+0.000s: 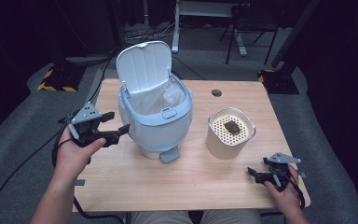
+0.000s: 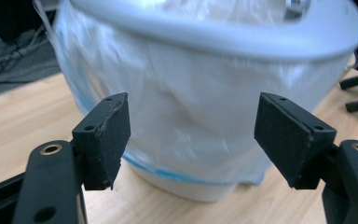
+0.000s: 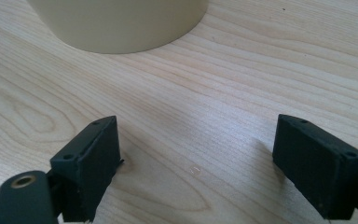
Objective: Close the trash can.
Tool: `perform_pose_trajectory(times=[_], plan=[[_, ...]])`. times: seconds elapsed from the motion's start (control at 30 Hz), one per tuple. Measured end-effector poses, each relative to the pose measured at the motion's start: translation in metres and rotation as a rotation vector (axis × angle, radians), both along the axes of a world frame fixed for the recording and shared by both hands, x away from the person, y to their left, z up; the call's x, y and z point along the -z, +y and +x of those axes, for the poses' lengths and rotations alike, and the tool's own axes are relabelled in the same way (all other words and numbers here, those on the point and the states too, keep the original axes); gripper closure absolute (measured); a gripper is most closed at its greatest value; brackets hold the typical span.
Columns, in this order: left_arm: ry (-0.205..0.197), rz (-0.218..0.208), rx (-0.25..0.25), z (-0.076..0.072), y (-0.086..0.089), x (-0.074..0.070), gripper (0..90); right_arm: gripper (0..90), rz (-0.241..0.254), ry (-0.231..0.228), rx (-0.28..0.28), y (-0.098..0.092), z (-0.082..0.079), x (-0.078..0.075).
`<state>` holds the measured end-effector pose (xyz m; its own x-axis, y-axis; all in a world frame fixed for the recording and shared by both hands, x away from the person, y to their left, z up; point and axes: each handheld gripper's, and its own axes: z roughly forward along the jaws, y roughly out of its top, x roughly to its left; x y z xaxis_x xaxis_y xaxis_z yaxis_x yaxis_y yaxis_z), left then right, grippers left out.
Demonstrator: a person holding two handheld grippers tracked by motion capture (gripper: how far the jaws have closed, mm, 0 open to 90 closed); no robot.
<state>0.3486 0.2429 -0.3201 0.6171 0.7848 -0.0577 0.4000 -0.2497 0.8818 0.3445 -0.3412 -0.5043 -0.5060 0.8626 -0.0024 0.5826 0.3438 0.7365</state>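
My left hand-held gripper (image 1: 113, 127) hangs just left of the white bin (image 1: 154, 116), its jaws spread with nothing between them, pointed at the bin's bagged side. In the left gripper view the plastic liner (image 2: 200, 116) looks blurred, so I cannot tell how tightly it sits over the rim. The bin stands on the tabletop (image 1: 196, 177) with its lid (image 1: 144, 63) tipped up at the back and its pedal (image 1: 168, 156) facing me. Right of the bin sits a beige canister (image 1: 230, 133) with a perforated top carrying a dark lump (image 1: 232, 126). My right hand-held gripper (image 1: 257, 175) rests low, right of the bin and nearer me than the canister, jaws spread and empty
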Motion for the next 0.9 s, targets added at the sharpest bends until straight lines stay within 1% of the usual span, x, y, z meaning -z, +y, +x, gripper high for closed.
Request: perform_pose_trajectory(times=[0.07, 0.17, 0.2, 0.27, 0.37, 0.47, 0.5, 0.53, 0.57, 0.6, 0.67, 0.73, 0.8, 0.83, 0.87, 0.9], plan=[[-0.012, 0.001, -0.006, 0.003, 0.0, -0.009, 27.7, 15.0, 0.0, 0.0, 0.0, 0.0, 0.0, 0.0], [0.01, -0.013, -0.013, 0.009, -0.002, -0.02, 29.5, 15.0, 0.0, 0.0, 0.0, 0.0, 0.0, 0.0], [0.011, -0.013, -0.017, 0.011, -0.002, -0.024, 30.1, 15.0, 0.0, 0.0, 0.0, 0.0, 0.0, 0.0], [0.0, -0.009, -0.027, 0.016, -0.002, -0.032, 30.6, 15.0, 0.0, 0.0, 0.0, 0.0, 0.0, 0.0], [-0.017, -0.018, -0.042, 0.025, -0.001, -0.044, 31.4, 15.0, 0.0, 0.0, 0.0, 0.0, 0.0, 0.0], [-0.046, -0.015, -0.05, 0.036, 0.0, -0.055, 31.5, 15.0, 0.0, 0.0, 0.0, 0.0, 0.0, 0.0], [-0.064, -0.005, -0.047, 0.04, 0.0, -0.057, 31.2, 15.0, 0.0, 0.0, 0.0, 0.0, 0.0, 0.0], [-0.093, 0.019, -0.04, 0.044, 0.0, -0.059, 29.5, 15.0, 0.0, 0.001, -0.002, 0.0, 0.0, 0.0], [-0.113, 0.041, -0.029, 0.048, -0.001, -0.06, 28.1, 15.0, 0.0, 0.001, -0.001, 0.0, 0.0, 0.0], [-0.118, 0.046, -0.022, 0.054, 0.0, -0.062, 28.1, 15.0, 0.0, 0.0, 0.0, 0.0, 0.0, 0.0], [-0.117, 0.021, -0.014, 0.061, 0.001, -0.066, 28.1, 15.0, 0.0, 0.0, 0.0, 0.0, 0.0, 0.0], [-0.118, 0.012, -0.012, 0.067, 0.001, -0.069, 28.1, 15.0, 0.0, 0.0, 0.0, 0.0, 0.0, 0.0], [-0.122, 0.015, -0.025, 0.074, 0.001, -0.073, 28.1, 15.0, 0.0, 0.001, -0.002, 0.0, 0.0, 0.0], [-0.119, 0.009, -0.031, 0.077, 0.002, -0.074, 28.1, 15.0, 0.0, 0.0, 0.0, 0.0, 0.0, 0.0], [-0.119, 0.009, -0.031, 0.077, 0.002, -0.074, 28.1, 15.0, 0.0, 0.0, 0.0, 0.0, 0.0, 0.0], [-0.113, -0.005, -0.042, 0.082, 0.002, -0.075, 28.2, 15.0, 0.0, 0.0, 0.0, 0.0, 0.0, 0.0]])
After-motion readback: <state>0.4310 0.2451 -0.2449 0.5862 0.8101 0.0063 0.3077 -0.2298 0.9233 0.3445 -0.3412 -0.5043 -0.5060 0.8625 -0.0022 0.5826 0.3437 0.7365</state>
